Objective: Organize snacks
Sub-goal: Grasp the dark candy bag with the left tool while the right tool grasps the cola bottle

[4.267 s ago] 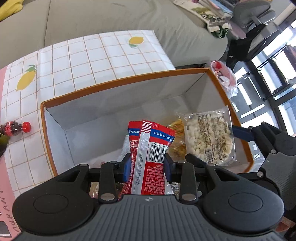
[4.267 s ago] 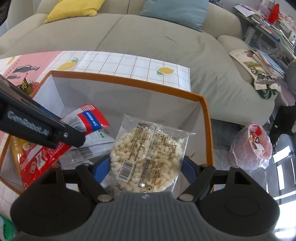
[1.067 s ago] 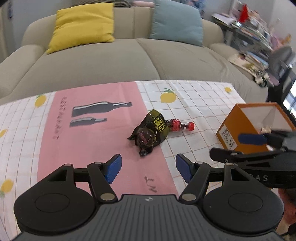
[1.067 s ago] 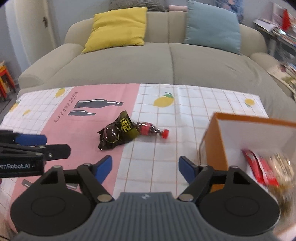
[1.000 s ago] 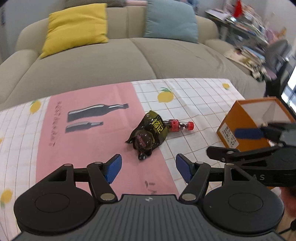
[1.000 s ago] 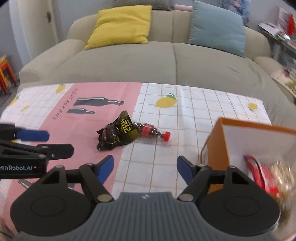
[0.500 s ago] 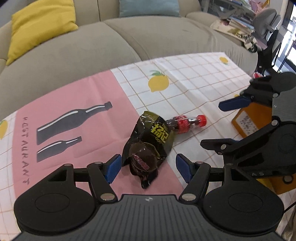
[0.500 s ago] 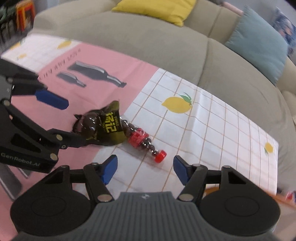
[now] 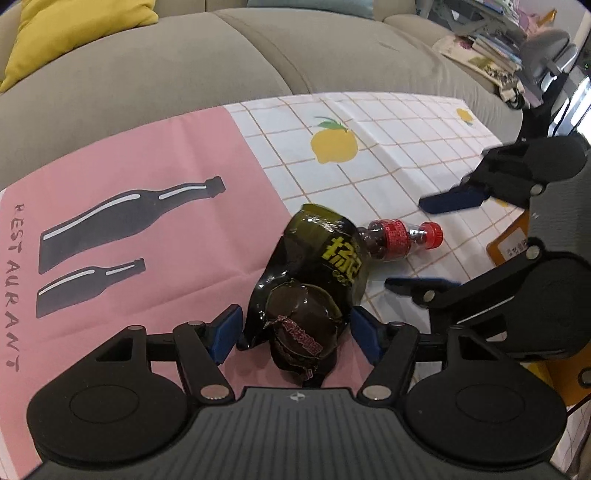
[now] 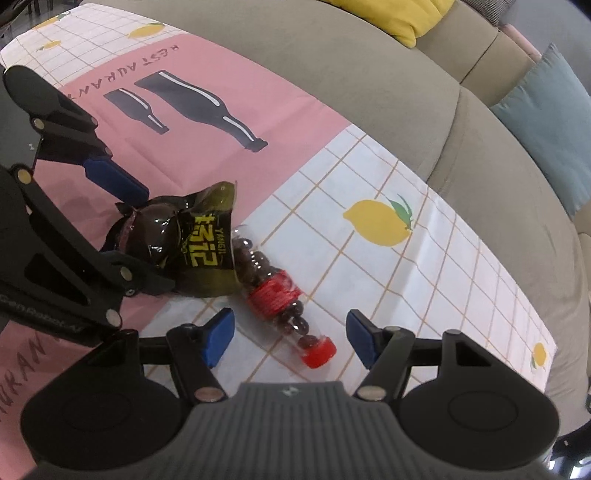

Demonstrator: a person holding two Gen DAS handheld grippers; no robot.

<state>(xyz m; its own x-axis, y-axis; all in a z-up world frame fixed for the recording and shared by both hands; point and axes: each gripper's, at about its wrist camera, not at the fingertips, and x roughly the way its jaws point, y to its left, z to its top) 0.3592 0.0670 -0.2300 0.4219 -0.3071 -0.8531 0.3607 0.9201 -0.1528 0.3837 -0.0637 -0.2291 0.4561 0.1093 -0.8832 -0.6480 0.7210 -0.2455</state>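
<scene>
A dark glossy snack packet (image 9: 310, 291) with yellow lettering lies on the tablecloth; it also shows in the right wrist view (image 10: 184, 243). A small clear bottle of dark candies (image 10: 280, 295) with a red label and cap lies against it, also in the left wrist view (image 9: 399, 240). My left gripper (image 9: 295, 336) is open, its pads either side of the packet's near end. My right gripper (image 10: 288, 338) is open, its pads either side of the bottle's cap end.
The pink and white lemon-print tablecloth (image 9: 388, 147) covers the table. A grey sofa (image 9: 184, 66) runs behind it, with a yellow cushion (image 9: 66, 33). The orange box (image 9: 517, 243) shows partly behind the right gripper in the left wrist view.
Both grippers left the orange box after dropping their packets, swung to the table centre and came down low. The left now straddles the dark packet, the right straddles the candy bottle.
</scene>
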